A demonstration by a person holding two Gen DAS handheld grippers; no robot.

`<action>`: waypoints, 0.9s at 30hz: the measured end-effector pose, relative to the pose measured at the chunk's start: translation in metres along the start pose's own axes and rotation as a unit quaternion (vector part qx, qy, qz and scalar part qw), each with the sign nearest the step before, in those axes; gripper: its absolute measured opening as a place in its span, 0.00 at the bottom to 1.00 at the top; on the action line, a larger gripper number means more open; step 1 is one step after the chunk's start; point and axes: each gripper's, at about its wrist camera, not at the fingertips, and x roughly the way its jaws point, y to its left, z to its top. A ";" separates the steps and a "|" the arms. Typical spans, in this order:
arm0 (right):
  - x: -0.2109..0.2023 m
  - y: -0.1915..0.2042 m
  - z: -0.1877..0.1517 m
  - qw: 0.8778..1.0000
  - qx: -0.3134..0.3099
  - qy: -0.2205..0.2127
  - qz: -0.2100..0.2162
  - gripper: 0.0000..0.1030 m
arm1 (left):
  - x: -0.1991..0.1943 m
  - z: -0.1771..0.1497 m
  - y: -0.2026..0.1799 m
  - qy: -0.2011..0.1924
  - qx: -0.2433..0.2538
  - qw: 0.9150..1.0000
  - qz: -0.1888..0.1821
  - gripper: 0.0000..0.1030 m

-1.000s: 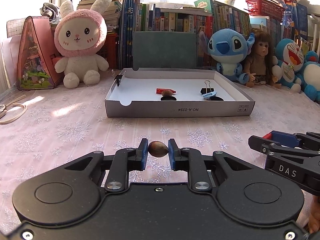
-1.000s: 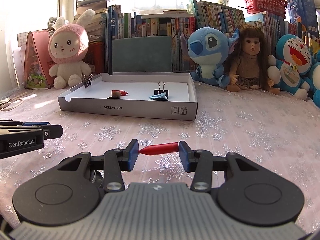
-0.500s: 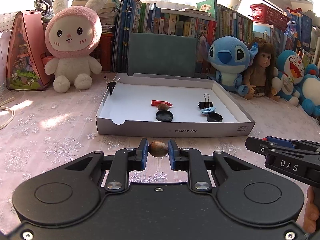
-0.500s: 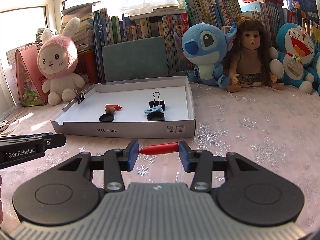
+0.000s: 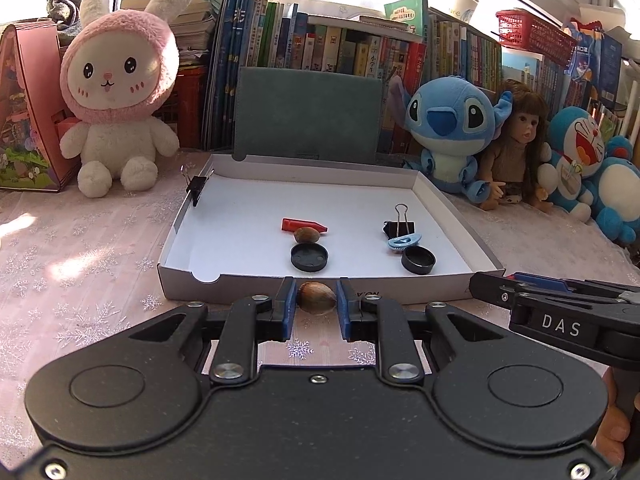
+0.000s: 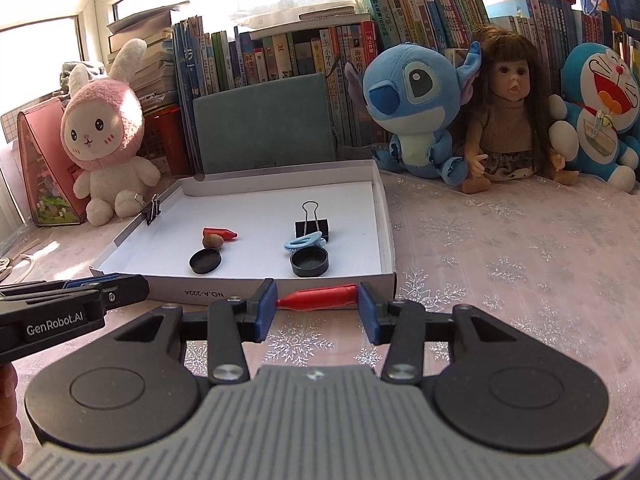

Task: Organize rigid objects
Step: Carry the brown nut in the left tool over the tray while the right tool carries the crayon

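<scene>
Left wrist view has the left gripper (image 5: 317, 304) pinched tight on a little brown nut (image 5: 317, 303), sitting just short of the front wall of the white box (image 5: 404, 294). Over on the right wrist view, the right gripper (image 6: 317, 300) is clamped end to end on a red crayon (image 6: 318, 297), also right at the front wall of the box (image 6: 348, 280).

Inside the box the sorting looks pretty obvious: a second crayon (image 5: 303, 225) and a second nut (image 5: 307, 235) sit together behind a flat black cap (image 5: 309, 257) toward the left of the box's middle, while a binder clip (image 5: 401, 222), a blue hair clip (image 5: 405, 241) and another black cap (image 5: 418, 260) make a group toward the box's right side.

My take: lift both loads clear over the front wall, then set the nut and crayon down next to their twins. Go low before letting go, since I'd guess the nut rolls. Watch the two grippers don't bump, they're heading for the same spot.

Surface around the box is a pinkish cloth with snowflakes (image 6: 520, 248). Behind the box there's a row of plush toys, a doll (image 6: 506, 120) and shelves of books (image 5: 352, 48), with bright windows above.
</scene>
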 end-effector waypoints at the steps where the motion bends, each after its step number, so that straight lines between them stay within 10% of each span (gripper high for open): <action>1: 0.003 0.000 0.002 1.000 0.000 0.003 0.000 0.48 | 0.003 0.002 0.000 0.001 0.001 1.000 -0.001 0.19; 27: 0.114 -0.005 0.103 0.995 0.038 0.086 -0.019 0.48 | 0.135 0.117 0.007 0.119 -0.008 0.992 -0.039 0.20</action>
